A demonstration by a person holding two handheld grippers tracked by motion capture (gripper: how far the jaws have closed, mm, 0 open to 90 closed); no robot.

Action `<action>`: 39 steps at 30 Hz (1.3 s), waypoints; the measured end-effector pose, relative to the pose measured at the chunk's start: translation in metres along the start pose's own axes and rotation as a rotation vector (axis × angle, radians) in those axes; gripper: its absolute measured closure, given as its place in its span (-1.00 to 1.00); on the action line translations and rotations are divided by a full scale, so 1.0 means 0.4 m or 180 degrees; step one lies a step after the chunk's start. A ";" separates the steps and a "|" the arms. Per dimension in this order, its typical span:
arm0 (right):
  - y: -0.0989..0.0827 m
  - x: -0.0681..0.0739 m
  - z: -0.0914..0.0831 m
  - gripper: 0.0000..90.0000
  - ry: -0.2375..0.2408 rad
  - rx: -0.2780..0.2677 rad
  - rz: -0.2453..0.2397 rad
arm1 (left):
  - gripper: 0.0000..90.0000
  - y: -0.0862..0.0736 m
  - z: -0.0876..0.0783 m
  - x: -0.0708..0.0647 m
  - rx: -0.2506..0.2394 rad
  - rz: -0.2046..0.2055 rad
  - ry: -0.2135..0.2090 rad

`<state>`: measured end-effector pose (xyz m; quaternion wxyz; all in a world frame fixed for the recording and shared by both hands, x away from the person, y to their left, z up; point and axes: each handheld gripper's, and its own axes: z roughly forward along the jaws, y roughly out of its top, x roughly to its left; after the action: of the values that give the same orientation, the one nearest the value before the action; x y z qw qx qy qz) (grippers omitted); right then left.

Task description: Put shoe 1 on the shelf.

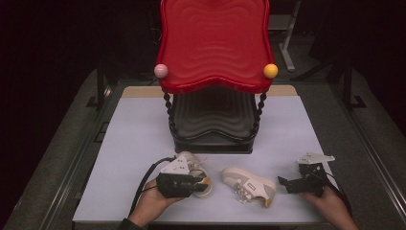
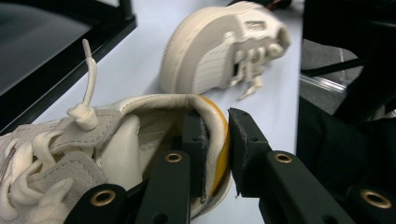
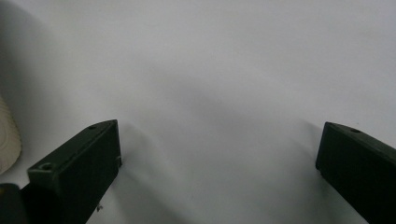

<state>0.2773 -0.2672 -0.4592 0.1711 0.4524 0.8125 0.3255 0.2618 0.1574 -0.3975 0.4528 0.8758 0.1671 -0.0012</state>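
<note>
while both hands rest near the table's 6 o'clock edge:
left gripper (image 1: 198,181): clamped on the heel collar of the left sneaker (image 1: 194,170), one jaw inside, one outside.
right gripper (image 1: 287,183): jaws wide apart, nothing between them, over bare white tabletop (image 1: 129,139).
second sneaker (image 1: 249,186): on its side between the grippers, apart from both.
open room: clear tabletop at 9 and 3 o'clock; red-topped black shelf (image 1: 214,43) blocks 12.
left gripper view: yellow heel lining (image 2: 219,140), knotted lace.
right gripper view: ribbed sole edge (image 3: 7,140) at 9 o'clock.
</note>
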 end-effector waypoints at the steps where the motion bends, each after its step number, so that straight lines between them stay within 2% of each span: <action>1: 0.000 0.000 0.000 -1.00 0.0000 0.0000 0.0001 | 0.72 0.013 -0.004 -0.011 0.0006 0.0068 -0.0036; 4: 0.000 0.000 0.000 -1.00 0.0001 0.0000 0.0001 | 0.72 0.025 -0.008 -0.022 -0.0033 0.0111 -0.0076; 7: 0.000 0.000 0.001 -1.00 0.0001 -0.0005 -0.0002 | 0.72 0.049 -0.013 -0.041 -0.0066 0.0195 -0.0173; 10: 0.000 0.000 0.001 -1.00 -0.0001 -0.0004 0.0001 | 0.72 0.067 -0.012 -0.052 -0.0065 0.0280 -0.0216; 21: 0.000 0.000 0.000 -1.00 -0.0001 -0.0004 0.0000 | 0.72 0.124 -0.028 -0.060 -0.0093 0.0509 -0.0241; 24: 0.000 0.000 0.001 -1.00 -0.0001 -0.0004 0.0001 | 0.72 0.155 -0.039 -0.050 -0.0110 0.0615 -0.0229; 31: 0.000 0.000 0.001 -1.00 -0.0001 -0.0004 0.0001 | 0.72 0.199 -0.052 -0.031 -0.0147 0.0746 -0.0205; 33: 0.000 0.000 0.001 -1.00 0.0000 -0.0004 0.0001 | 0.72 0.220 -0.055 -0.018 -0.0152 0.0814 -0.0183; 39: 0.000 0.000 0.001 -1.00 0.0001 -0.0005 0.0002 | 0.72 0.250 -0.052 0.032 -0.0140 0.0981 -0.0097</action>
<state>0.2774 -0.2672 -0.4595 0.1713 0.4524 0.8122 0.3262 0.2999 0.1243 -0.3079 0.4692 0.8808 0.0238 0.0587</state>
